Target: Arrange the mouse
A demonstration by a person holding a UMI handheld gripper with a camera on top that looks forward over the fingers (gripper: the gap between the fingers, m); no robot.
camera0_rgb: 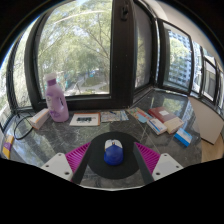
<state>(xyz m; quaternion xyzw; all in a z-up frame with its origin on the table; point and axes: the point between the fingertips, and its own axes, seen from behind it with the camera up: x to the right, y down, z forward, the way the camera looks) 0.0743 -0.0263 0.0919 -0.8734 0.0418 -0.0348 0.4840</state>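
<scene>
The gripper [113, 160] is nearest, its magenta pads [78, 155] spread apart with a blue mouse [114, 152] between them, sitting on a dark round mat [114, 170] on the table [60, 140]. Whether the pads touch its flanks I cannot tell. The mouse looks light, rigid and smooth-shelled, so likely slippery; the flat side walls seem the best hold. A purple bottle [56, 99] stands well beyond, near the window.
</scene>
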